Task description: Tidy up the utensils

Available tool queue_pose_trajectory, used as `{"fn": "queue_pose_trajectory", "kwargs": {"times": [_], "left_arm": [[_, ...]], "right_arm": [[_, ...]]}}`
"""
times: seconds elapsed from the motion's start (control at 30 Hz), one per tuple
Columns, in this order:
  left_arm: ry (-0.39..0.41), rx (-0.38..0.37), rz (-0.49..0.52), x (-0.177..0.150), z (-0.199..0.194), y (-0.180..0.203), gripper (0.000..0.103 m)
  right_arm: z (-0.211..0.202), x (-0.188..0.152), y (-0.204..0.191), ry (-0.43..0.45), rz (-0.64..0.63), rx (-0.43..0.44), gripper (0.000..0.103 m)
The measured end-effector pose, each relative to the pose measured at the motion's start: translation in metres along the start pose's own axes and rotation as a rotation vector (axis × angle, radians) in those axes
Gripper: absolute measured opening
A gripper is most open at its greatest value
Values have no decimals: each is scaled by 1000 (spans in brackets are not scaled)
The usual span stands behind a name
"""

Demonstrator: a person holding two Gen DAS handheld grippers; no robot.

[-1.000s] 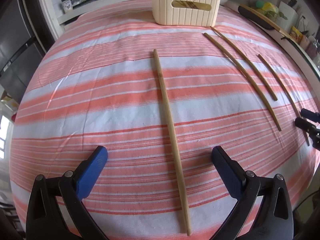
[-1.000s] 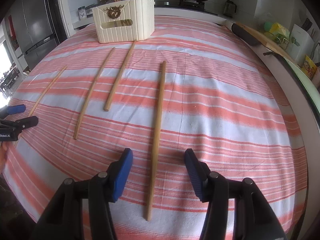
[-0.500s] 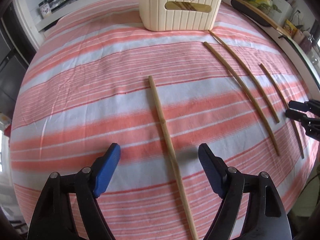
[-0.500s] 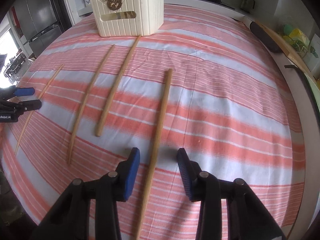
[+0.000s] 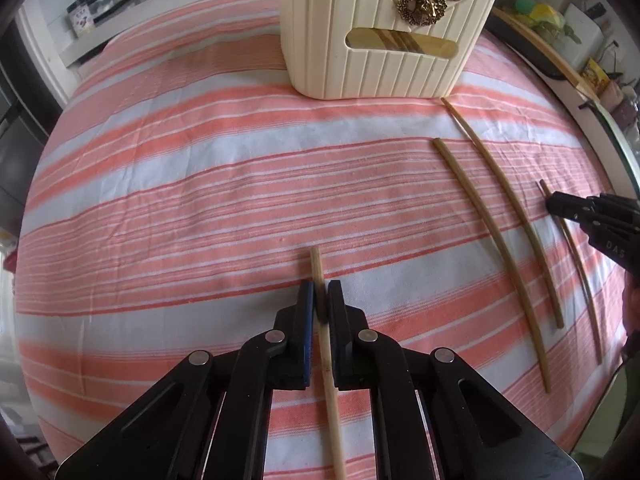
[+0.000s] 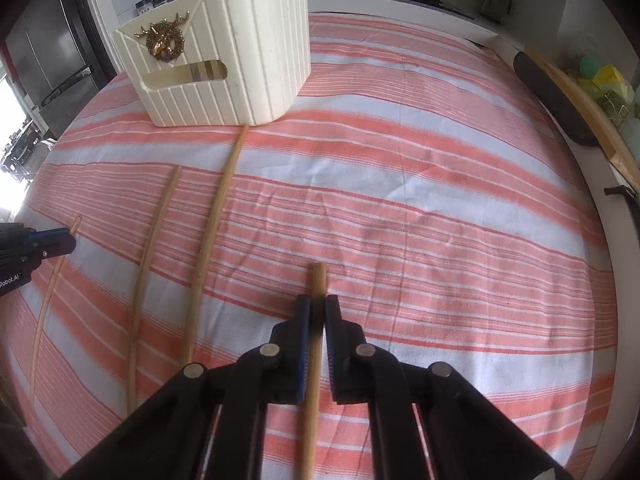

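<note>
Jaws now shut; chopstick point(image 5: 315, 264) tip→basket point(image 5: 384, 28).

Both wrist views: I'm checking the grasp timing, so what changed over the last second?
Both grippers advanced toward the basket and closed: the left gripper clamped the leftmost chopstick, the right gripper the rightmost chopstick. The two middle chopsticks and the basket stayed put on the cloth.

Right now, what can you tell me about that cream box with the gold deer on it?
The cream basket looks like ribbed plastic, with upright grooves and a gold stag-head wreath badge on its front. Below the badge is a slot handle showing wooden sticks inside. It stands upright on the striped cloth; one loose chopstick's tip reaches its base.
</note>
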State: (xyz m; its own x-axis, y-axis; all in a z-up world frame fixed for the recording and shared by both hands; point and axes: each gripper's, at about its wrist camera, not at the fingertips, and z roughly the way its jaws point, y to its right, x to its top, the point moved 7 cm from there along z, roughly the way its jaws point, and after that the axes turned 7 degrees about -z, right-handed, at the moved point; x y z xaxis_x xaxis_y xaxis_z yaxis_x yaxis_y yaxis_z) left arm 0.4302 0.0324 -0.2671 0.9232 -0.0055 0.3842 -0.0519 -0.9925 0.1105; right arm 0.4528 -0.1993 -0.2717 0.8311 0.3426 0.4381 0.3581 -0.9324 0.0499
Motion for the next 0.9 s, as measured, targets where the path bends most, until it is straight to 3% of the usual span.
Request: {"fn": "queue_pose_trajectory", "kwargs": {"times": [0.17, 0.37, 0.53, 0.77, 0.9], "left_arm": [[120, -33, -27, 5, -48, 1, 4], [316, -99, -23, 14, -147, 4, 4], [464, -152, -11, 2, -220, 13, 4], [582, -200, -13, 0, -270, 28, 4], [616, -219, -15, -1, -287, 30, 4]], "right_arm": [[-33, 8, 4, 103, 55, 65, 7], [-130, 14, -13, 289, 17, 84, 7], [-212, 8, -36, 443, -57, 57, 7], [-284, 10, -53, 640, -89, 1, 7], [-303, 16, -56, 695, -75, 0, 7]]}}
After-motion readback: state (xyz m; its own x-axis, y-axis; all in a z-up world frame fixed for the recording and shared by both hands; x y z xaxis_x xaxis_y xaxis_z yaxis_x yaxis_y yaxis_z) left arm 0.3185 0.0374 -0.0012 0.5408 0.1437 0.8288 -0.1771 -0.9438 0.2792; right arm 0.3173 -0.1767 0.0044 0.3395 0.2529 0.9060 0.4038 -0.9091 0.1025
